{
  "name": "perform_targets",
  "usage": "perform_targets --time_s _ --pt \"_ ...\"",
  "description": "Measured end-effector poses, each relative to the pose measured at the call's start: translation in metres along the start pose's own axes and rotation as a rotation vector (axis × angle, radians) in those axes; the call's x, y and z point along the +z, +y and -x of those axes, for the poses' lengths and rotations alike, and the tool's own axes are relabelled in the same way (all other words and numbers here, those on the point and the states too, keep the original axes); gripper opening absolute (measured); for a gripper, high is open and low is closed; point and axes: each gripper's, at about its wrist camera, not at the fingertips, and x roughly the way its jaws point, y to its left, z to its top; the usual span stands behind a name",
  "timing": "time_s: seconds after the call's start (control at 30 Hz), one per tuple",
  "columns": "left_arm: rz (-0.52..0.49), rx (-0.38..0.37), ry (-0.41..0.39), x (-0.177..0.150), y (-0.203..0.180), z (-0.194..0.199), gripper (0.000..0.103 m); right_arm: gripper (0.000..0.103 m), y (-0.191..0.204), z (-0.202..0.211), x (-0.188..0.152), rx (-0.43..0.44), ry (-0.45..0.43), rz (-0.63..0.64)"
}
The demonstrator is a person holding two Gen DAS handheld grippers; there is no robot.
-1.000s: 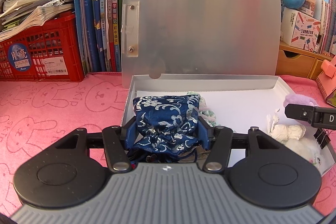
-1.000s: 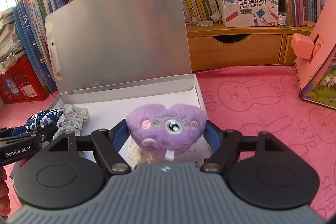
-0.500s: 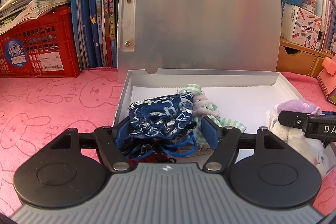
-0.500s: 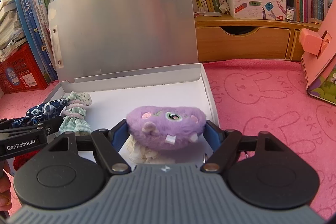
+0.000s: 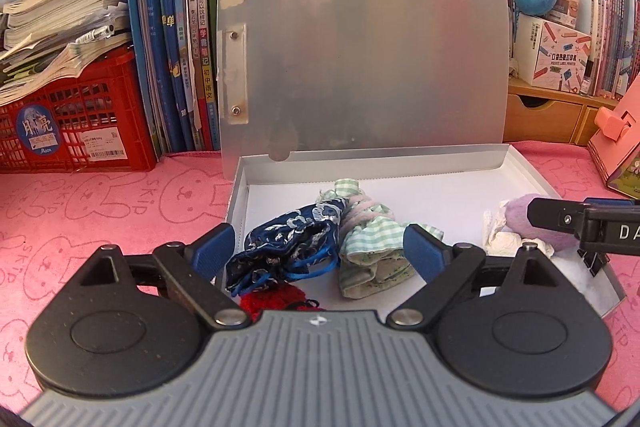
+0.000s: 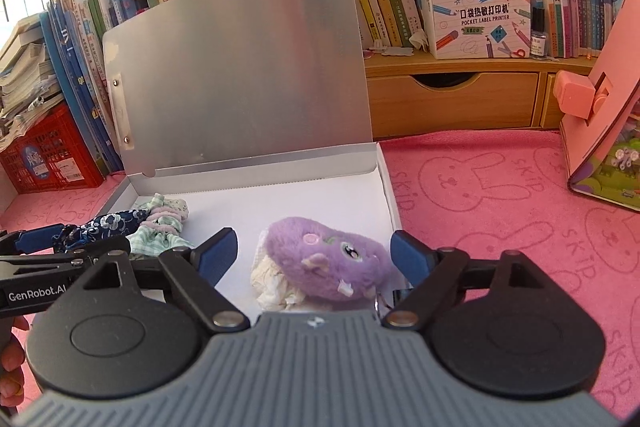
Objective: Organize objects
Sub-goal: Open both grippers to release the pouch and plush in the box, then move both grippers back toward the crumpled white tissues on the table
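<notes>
Purple plush toy lies in the flat white box, right between the blue pads of the right hand-held gripper, nothing touching it, jaws have just been opening wide. It's resting partly on some crumpled white stuff. Same deal on the left: left hand-held gripper jaws just spread open, with the blue patterned pouch and a green checked cloth bundle lying loose between them in the box. Past both, the box's grey lid stands up against the books.
</notes>
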Motion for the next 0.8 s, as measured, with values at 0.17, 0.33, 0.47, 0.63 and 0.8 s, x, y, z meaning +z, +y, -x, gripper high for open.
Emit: perform_targets --time_s 0.17,0.33,0.47,0.63,0.8 --pt "-0.011 -0.006 -0.010 0.000 -0.005 0.021 0.094 0.091 0.000 0.020 -0.002 0.004 -0.025 -0.001" --pt "-0.027 -0.026 -0.019 -0.004 -0.013 0.048 0.094 0.091 0.002 0.041 -0.006 0.020 -0.040 0.018" --pt "-0.054 -0.044 -0.024 -0.011 -0.020 0.070 0.095 0.091 0.004 0.060 -0.013 0.051 -0.050 0.045" --pt "-0.078 -0.076 -0.037 -0.026 -0.025 0.096 0.095 0.091 0.009 0.083 -0.028 0.095 -0.049 0.087" --pt "-0.093 -0.097 -0.034 -0.049 -0.029 0.119 0.095 0.091 0.011 0.103 -0.048 0.131 -0.049 0.109"
